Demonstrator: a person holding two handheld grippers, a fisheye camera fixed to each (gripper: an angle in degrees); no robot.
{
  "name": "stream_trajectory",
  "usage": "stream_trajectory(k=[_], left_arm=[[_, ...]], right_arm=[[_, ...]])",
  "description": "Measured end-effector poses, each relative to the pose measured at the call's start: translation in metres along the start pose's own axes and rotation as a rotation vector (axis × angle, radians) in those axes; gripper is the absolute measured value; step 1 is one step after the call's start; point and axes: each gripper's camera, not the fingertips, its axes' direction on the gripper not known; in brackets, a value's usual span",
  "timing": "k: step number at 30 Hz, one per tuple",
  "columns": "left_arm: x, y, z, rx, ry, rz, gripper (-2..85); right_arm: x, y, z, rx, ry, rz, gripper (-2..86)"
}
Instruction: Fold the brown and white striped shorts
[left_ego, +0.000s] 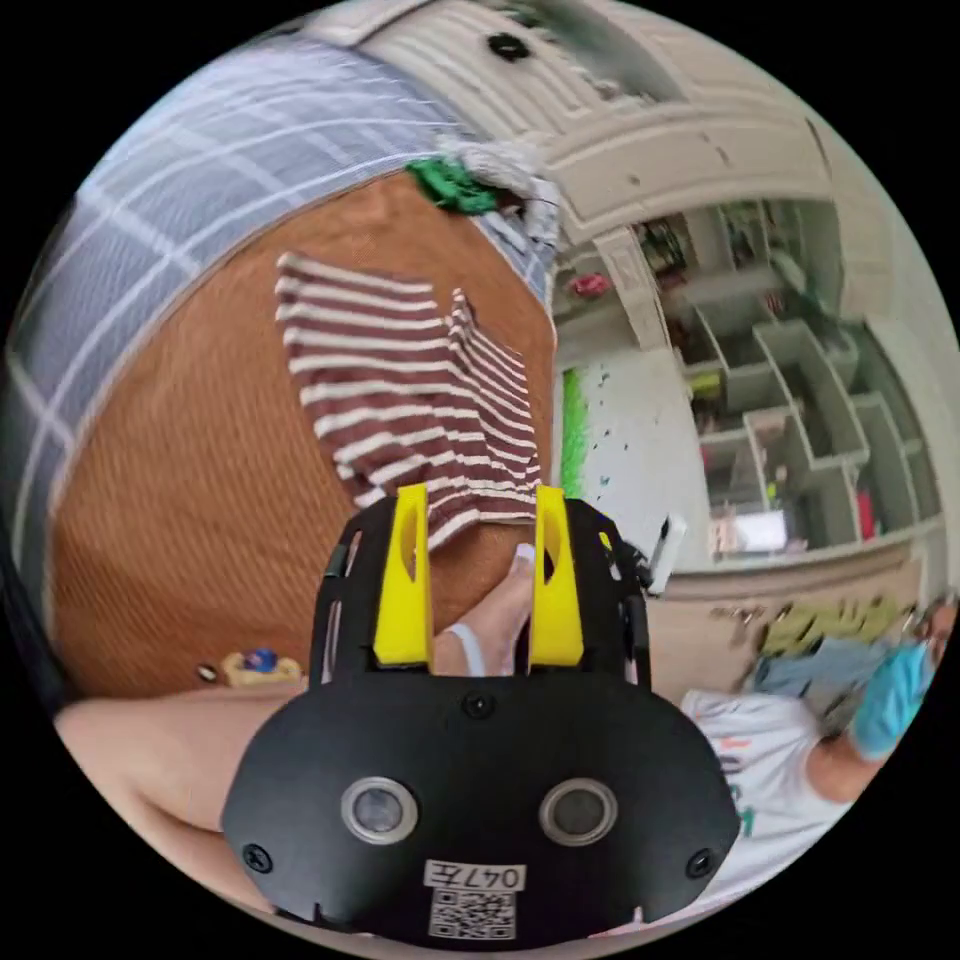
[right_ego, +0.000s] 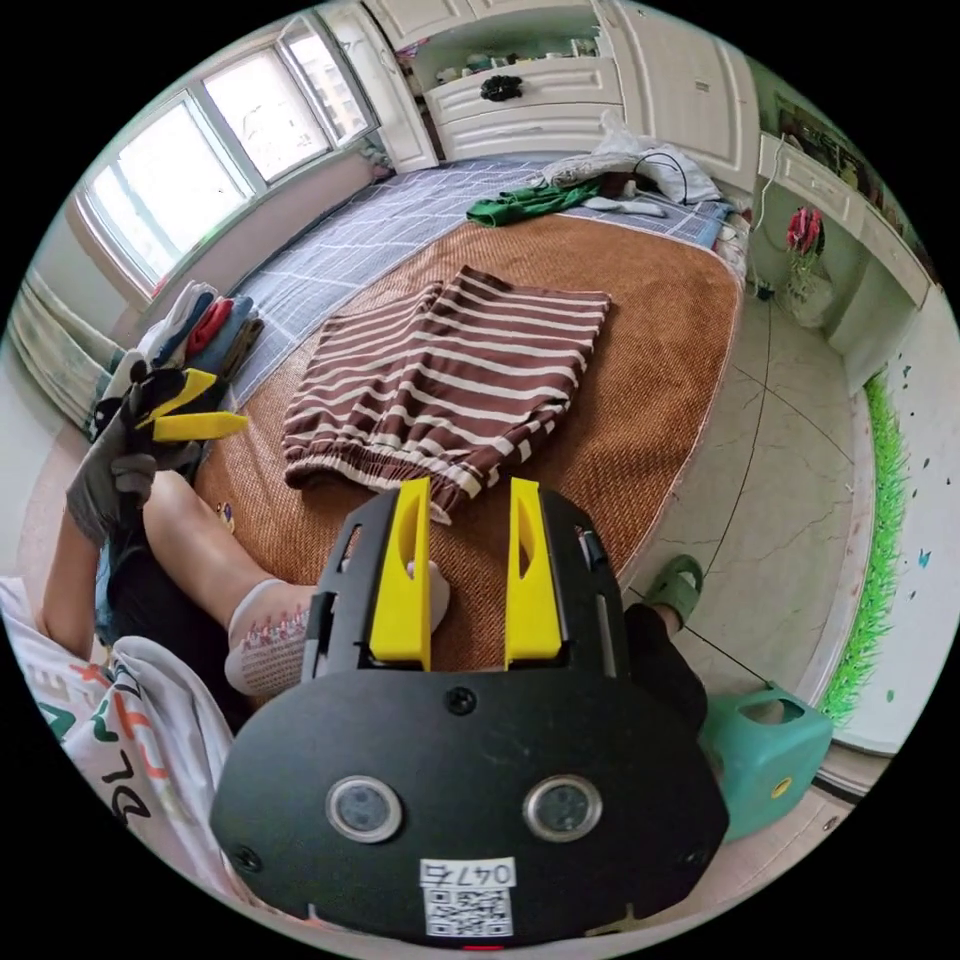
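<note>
Nearest in the right gripper view, the right gripper (right_ego: 468, 560) holds its two yellow jaws spread with nothing between them, poised just short of the gathered waistband of the brown and white striped cotton shorts (right_ego: 450, 385). The left gripper (left_ego: 478, 570) likewise has its jaws apart and empty; in the right gripper view it shows raised off to one side in a gloved hand (right_ego: 120, 455), well apart from the cloth. The shorts lie flat on the woven orange-brown mat (right_ego: 650, 340), apparently already doubled leg over leg, though the blur in the left gripper view makes that hard to confirm. By my reading, the fold is between grasps: the next move calls for both grippers to come down and pinch the waistband corners. Beyond, a crumpled green garment (right_ego: 520, 203) rests on the grey checked bedsheet (right_ego: 350, 250).
</note>
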Motion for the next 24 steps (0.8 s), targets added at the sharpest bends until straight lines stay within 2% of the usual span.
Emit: stream_trajectory(k=[3, 7, 11, 16, 20, 22, 24], left_arm=[[-0.048, 0.007, 0.007, 0.063, -0.030, -0.155, 20.3], [-0.084, 0.009, 0.018, 0.070, -0.036, -0.243, 20.3], [-0.107, 0.008, 0.007, 0.075, -0.078, -0.252, 16.3], [-0.133, 0.010, 0.006, 0.039, 0.008, -0.232, 10.3], [-0.128, 0.019, -0.028, 0.123, 0.166, -0.066, 4.0], [-0.090, 0.027, -0.071, 0.180, 0.211, 0.062, 3.2], [-0.015, 0.043, -0.148, 0.275, 0.275, 0.260, 2.7]], right_arm=[[0.019, 0.001, 0.010, -0.012, -0.073, 0.063, 8.0], [0.049, 0.006, 0.025, -0.027, -0.178, 0.167, 7.4], [0.064, 0.012, 0.036, -0.041, -0.286, 0.202, 4.5], [0.066, 0.021, 0.030, -0.036, -0.334, 0.181, 0.8], [0.053, 0.021, -0.029, 0.150, -0.377, 0.069, 0.0], [0.042, 0.020, -0.071, 0.249, -0.384, 0.008, -0.1], [0.028, 0.021, -0.126, 0.389, -0.413, -0.050, -0.2]])
